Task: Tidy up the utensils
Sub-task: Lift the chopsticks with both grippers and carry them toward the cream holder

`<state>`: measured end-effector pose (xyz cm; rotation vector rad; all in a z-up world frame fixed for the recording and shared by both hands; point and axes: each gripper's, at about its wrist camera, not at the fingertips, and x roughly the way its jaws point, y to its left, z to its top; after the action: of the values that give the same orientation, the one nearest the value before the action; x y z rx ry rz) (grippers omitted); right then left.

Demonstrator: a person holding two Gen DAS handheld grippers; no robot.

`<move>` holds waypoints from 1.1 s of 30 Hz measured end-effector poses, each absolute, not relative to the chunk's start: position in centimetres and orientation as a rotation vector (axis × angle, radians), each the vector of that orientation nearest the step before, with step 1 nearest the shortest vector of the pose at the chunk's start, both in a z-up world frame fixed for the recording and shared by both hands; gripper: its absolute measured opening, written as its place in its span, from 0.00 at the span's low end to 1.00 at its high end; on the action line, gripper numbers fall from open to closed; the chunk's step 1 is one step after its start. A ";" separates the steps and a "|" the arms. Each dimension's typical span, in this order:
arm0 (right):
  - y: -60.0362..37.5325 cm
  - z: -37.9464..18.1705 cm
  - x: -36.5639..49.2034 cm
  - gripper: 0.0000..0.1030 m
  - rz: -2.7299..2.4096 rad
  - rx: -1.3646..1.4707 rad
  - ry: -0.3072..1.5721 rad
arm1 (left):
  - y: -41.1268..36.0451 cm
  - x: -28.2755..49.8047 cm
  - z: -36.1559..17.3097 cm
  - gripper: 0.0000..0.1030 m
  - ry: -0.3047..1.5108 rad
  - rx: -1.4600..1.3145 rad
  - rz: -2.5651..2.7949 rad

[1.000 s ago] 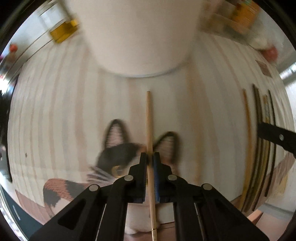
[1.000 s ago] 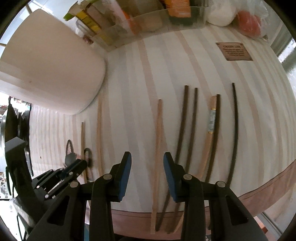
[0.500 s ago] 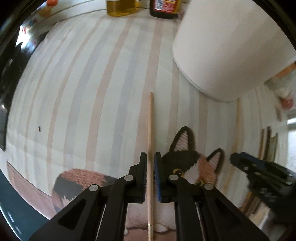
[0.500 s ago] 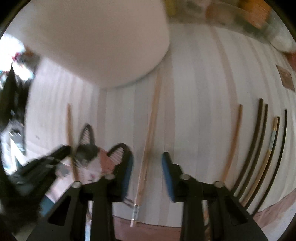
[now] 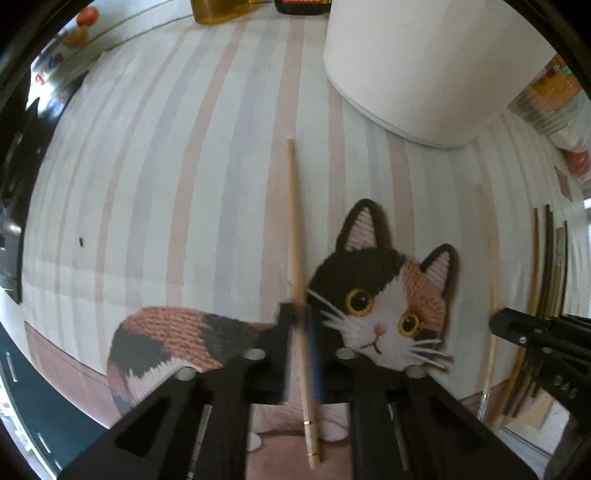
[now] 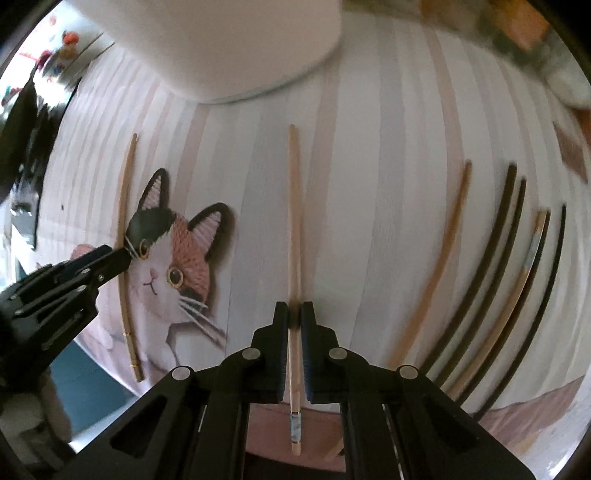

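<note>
My left gripper [image 5: 300, 314] points down at a striped mat, its jaws closing tight on a light wooden chopstick [image 5: 293, 221] with a gold band near its thick end. In the right wrist view, my right gripper [image 6: 294, 314] has its jaws closing onto a second light chopstick [image 6: 294, 221] with a blue-white patterned end, and the pads press on it. This chopstick lies to the right of the cat picture [image 6: 173, 251]. The left gripper [image 6: 123, 258] appears there at the left, over the cat's face. A row of several other chopsticks [image 6: 495, 266], light and dark, lies at the right.
A big white round container [image 5: 424, 74] stands on the striped mat [image 5: 166, 184] just beyond both chopsticks. Bottles [image 5: 221, 9] line the far edge. The mat's near edge runs close under both grippers.
The right gripper moved left from the row of chopsticks to the single light one, and its jaws shut on it. The left gripper shifted across the cat picture, still holding its chopstick.
</note>
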<state>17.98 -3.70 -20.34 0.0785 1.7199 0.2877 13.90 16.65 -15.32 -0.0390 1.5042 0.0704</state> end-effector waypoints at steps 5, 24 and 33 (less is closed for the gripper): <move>-5.2 -20.5 18.4 0.07 0.245 0.200 1.743 | 15.3 14.4 -15.1 0.04 1.506 -0.044 0.049; -2.1 -20.0 22.3 0.06 0.221 0.050 1.739 | 12.0 17.8 -17.3 0.07 1.519 -0.045 0.016; -3.8 -19.4 25.0 0.08 0.184 0.068 1.727 | 13.7 18.5 -17.2 0.07 1.517 -0.040 0.007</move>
<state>25.05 -3.77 -19.43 0.0680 1.7267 0.1842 18.50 13.71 -17.16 -0.0402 1.5174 0.0068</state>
